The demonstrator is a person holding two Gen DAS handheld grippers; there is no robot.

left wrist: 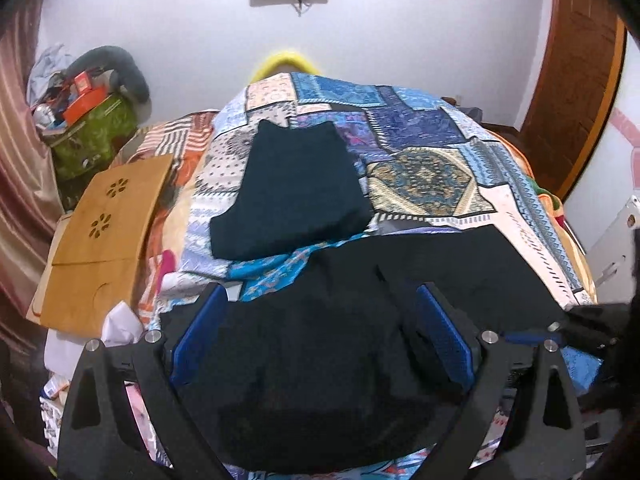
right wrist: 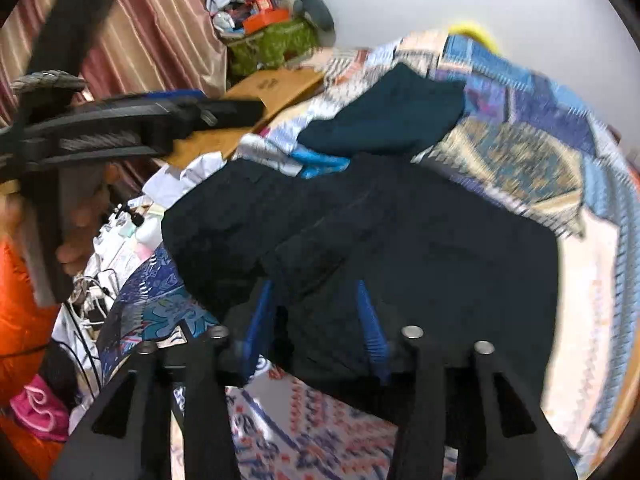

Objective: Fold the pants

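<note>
bedspread (left wrist: 424, 168): patchwork, blue and cream, spread over the bed
wooden lap tray (left wrist: 108, 236): laid flat at the bed's left edge
green bag (left wrist: 94, 140): stuffed with clutter, parked in the corner
curtain (right wrist: 160, 36): striped, hung behind the bag
door (left wrist: 580, 92): brown wood, seen far right

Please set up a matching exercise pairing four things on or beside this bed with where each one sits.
Things:
1. folded dark pants
2. unfolded black pants
3. wooden lap tray
4. green bag

Places:
A. against the wall by the curtain
B. nearest, under the left gripper
C. middle of the quilt
D. bed's left edge

Pairs: 1-C, 2-B, 3-D, 4-A
</note>
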